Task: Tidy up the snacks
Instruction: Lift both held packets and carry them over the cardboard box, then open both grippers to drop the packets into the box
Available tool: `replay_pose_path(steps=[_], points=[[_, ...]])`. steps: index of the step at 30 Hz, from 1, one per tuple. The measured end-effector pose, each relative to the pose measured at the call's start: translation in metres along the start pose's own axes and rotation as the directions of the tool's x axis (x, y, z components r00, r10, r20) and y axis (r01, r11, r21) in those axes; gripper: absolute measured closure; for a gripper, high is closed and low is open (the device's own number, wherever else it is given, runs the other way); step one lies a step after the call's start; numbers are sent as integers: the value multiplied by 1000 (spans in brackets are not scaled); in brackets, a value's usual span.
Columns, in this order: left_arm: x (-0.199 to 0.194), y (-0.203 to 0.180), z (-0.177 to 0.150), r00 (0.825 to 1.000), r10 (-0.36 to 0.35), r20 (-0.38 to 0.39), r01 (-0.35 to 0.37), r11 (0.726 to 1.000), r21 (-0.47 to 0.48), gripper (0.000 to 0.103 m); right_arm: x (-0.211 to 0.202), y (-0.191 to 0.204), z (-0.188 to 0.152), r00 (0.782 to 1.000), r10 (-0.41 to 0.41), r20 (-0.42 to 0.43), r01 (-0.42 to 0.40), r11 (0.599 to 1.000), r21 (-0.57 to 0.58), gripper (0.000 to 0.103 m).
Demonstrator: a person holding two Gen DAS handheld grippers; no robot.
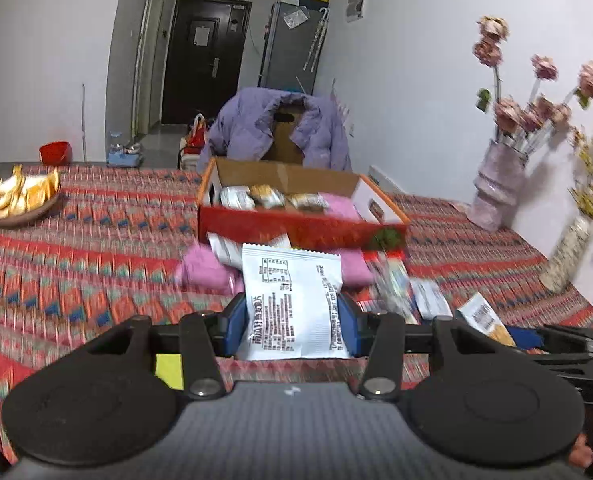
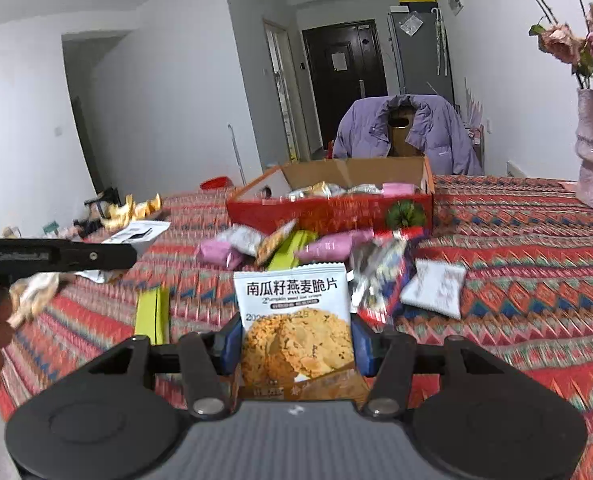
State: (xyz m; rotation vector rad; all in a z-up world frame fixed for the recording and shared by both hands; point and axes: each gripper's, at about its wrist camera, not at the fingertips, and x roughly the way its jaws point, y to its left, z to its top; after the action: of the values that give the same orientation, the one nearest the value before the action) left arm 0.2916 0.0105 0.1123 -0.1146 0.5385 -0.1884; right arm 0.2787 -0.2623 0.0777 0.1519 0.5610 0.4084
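Left gripper [image 1: 292, 318]: its blue pads [image 1: 232, 322] are clamped on either side of a white snack packet [image 1: 292, 300], printed back facing the camera, held upright above the patterned tablecloth [image 1: 76, 272].

Right gripper [image 2: 296, 344]: closed on an oat crisp packet [image 2: 294, 328], front side showing cookies and Chinese lettering, likewise held upright between the blue pads.

Red cardboard box [image 1: 300, 228]: stands open on the table beyond both grippers, near the far edge. Several wrapped snacks [image 1: 264, 196] and a pink packet lie inside it.

Loose pile [image 2: 316, 248]: pink, white, green and foil-coloured packets lie scattered on the cloth just in front of the box, between it and the held packets. A green packet [image 2: 152, 312] lies apart to the left in the right wrist view; a white packet [image 2: 434, 286] lies to the right of the pile.

Other items noted: a dish of orange peel [image 1: 20, 200] at the left of the table; a vase of pink flowers [image 1: 496, 184] at the right against the wall; a purple jacket [image 1: 276, 128] draped over a chair behind the box. Motion blur obscures the finer detail of the pile.
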Motion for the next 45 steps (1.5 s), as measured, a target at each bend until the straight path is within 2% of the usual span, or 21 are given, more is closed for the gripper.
replay_pose_path(steps=[4, 8, 11, 13, 15, 18, 20, 23, 24, 25, 26, 27, 28, 30, 35, 41, 45], points=[[46, 18, 57, 999, -35, -2, 35, 999, 0, 55, 36, -12, 51, 999, 28, 22, -29, 999, 20, 50], [108, 32, 110, 1000, -14, -14, 14, 1000, 20, 55, 95, -24, 110, 999, 31, 27, -32, 999, 16, 50], [166, 43, 141, 999, -9, -35, 10, 1000, 14, 54, 164, -43, 148, 996, 85, -26, -80, 985, 152, 50], [202, 48, 151, 998, 10, -55, -9, 1000, 22, 54, 207, -53, 164, 992, 104, -64, -87, 971, 224, 50], [239, 54, 157, 996, 36, -77, -33, 999, 38, 54, 248, -57, 176, 992, 76, -102, -50, 969, 242, 50], [282, 67, 161, 990, 49, -133, -48, 999, 12, 54, 305, -61, 184, 985, 32, -171, 12, 968, 251, 50], [300, 79, 160, 986, 34, -164, -37, 999, -15, 54, 332, -60, 182, 978, 23, -207, 31, 967, 252, 50], [321, 84, 159, 982, 56, -179, -55, 998, 8, 52, 357, -56, 180, 973, 1, -230, 54, 971, 234, 48], [325, 86, 159, 981, 77, -179, -75, 997, 18, 50, 366, -56, 179, 971, -17, -237, 74, 970, 233, 46], [327, 88, 160, 981, 83, -178, -80, 997, 21, 47, 372, -59, 177, 968, -32, -247, 91, 968, 233, 40], [329, 93, 160, 981, 68, -179, -68, 998, 5, 38, 378, -60, 176, 964, -45, -262, 110, 965, 238, 35], [329, 96, 160, 982, 46, -182, -50, 999, -17, 34, 379, -60, 177, 961, -48, -271, 118, 962, 247, 30], [328, 100, 160, 983, 23, -184, -29, 999, -34, 33, 380, -63, 175, 962, -37, -269, 110, 959, 261, 29], [325, 100, 159, 982, 13, -190, -18, 1000, -23, 32, 378, -65, 172, 967, -10, -256, 85, 956, 282, 29], [311, 94, 160, 981, 25, -190, -22, 1000, 19, 31, 358, -65, 177, 969, -40, -242, 97, 969, 228, 29], [277, 83, 162, 977, 76, -200, -61, 995, 81, 25, 312, -77, 194, 963, -111, -245, 148, 979, 137, 28], [250, 72, 158, 971, 101, -219, -77, 990, 114, 24, 271, -93, 198, 954, -169, -246, 200, 974, 108, 22]])
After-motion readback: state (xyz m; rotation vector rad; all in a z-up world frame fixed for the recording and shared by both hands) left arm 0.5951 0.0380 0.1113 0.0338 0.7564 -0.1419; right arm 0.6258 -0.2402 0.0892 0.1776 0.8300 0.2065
